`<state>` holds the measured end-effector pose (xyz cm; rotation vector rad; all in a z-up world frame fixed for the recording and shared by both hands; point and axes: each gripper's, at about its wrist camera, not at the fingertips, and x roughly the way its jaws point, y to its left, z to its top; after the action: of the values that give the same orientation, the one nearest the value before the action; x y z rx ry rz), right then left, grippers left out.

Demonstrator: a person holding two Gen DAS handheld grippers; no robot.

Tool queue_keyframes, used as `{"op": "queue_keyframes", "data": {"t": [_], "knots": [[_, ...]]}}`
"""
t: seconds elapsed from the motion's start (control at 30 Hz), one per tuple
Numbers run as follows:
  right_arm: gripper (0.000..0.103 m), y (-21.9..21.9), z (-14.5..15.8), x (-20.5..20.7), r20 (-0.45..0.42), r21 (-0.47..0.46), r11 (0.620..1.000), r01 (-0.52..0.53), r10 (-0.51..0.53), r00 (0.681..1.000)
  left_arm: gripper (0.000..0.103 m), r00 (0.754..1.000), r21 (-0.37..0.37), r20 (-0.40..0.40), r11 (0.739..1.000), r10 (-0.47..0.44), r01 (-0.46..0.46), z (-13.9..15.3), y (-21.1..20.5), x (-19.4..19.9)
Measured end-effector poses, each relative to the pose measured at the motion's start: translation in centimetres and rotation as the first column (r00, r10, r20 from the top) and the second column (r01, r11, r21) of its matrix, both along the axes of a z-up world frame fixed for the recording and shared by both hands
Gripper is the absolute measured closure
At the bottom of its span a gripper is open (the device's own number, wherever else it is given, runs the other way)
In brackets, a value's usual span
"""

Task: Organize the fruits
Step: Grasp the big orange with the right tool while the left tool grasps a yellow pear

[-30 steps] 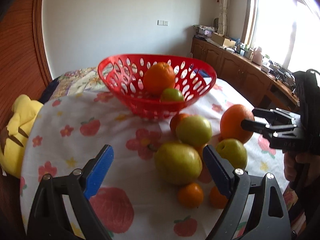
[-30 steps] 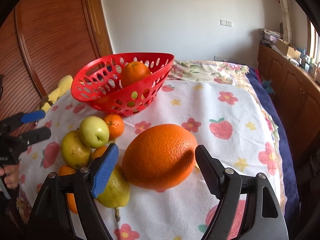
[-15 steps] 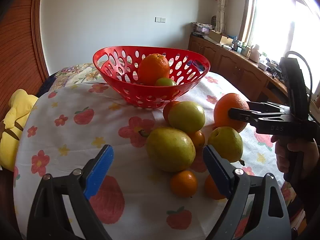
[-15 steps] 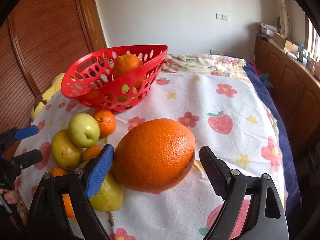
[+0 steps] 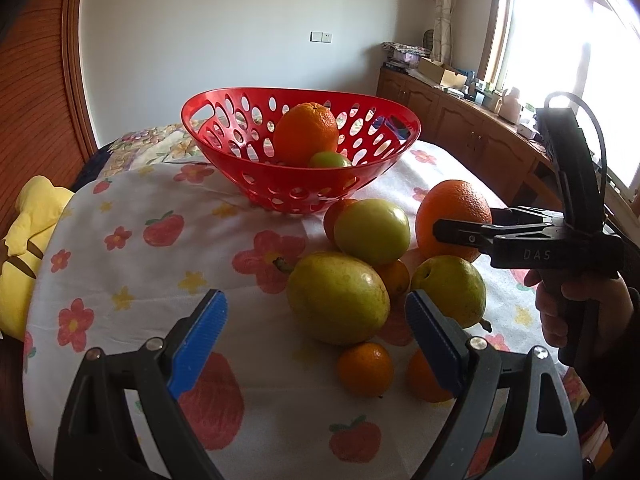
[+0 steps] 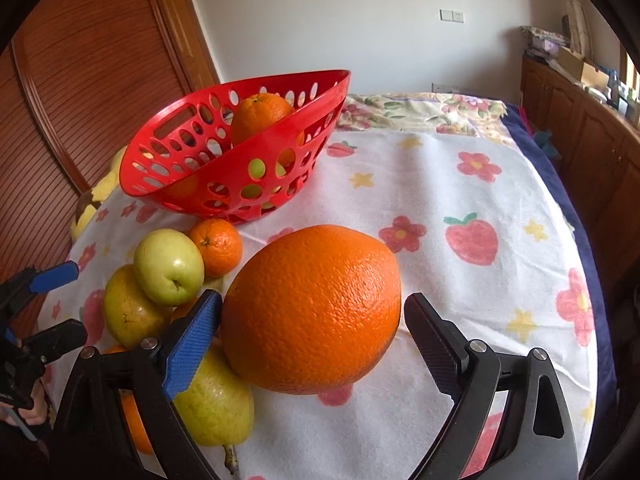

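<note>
Crowding the left side of the right gripper (image 6: 312, 336), a yellow-green pear (image 6: 212, 404), a smooth green apple (image 6: 170, 266) and a small tangerine (image 6: 217, 246) lie bunched on the flower-printed cloth (image 6: 460, 280). Beyond them sits the perforated red plastic basket (image 6: 224, 160), already holding one orange and a green fruit. The large dimpled orange (image 6: 312, 316) rests between the right gripper's jaws, which have just been opening; a gap shows at the black pad. The left gripper (image 5: 316, 332) hovers, jaws wide and empty, angled down before a bigger pear (image 5: 338, 296).
</note>
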<state>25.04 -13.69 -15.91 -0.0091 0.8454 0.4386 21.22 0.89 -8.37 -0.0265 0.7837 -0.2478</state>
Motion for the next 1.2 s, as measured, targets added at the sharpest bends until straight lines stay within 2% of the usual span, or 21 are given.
{"op": "queue_keyframes", "data": {"t": [0.43,0.73,0.77,0.83,0.93,1.07,1.2], "knots": [[0.012,-0.2,-0.4,-0.1,0.001,0.02,0.999,-0.027,0.027,1.0,0.013,0.999,-0.005,-0.051,1.0,-0.016,0.016,-1.3,-1.6,2.1],[0.012,0.1,-0.4,-0.2,0.01,0.015,1.0,-0.027,0.027,1.0,0.013,0.995,0.028,-0.097,0.999,-0.023,0.026,-2.4,-2.4,3.4],[0.012,0.1,-0.4,-0.2,0.01,0.015,1.0,-0.027,0.027,1.0,0.014,0.994,0.023,-0.102,0.999,-0.027,0.029,-2.5,-2.3,3.5],[0.012,0.1,-0.5,-0.1,0.0,0.025,0.999,-0.029,0.029,1.0,0.033,0.993,0.011,-0.112,0.999,-0.034,0.035,-2.7,-2.2,3.5],[0.014,0.3,-1.1,0.1,-0.027,0.035,0.999,-0.032,0.033,0.999,0.033,0.992,-0.024,-0.121,0.999,-0.042,0.039,-2.8,-1.7,3.3],[0.015,0.6,-1.0,0.1,-0.018,0.035,0.999,-0.025,0.026,0.999,0.034,0.993,-0.005,-0.115,1.0,-0.029,0.028,-2.5,-1.3,2.9],[0.015,0.7,-1.0,0.0,-0.018,0.037,0.999,-0.025,0.026,1.0,0.034,0.993,-0.017,-0.116,1.0,-0.011,0.009,-2.6,0.0,2.7]]}}
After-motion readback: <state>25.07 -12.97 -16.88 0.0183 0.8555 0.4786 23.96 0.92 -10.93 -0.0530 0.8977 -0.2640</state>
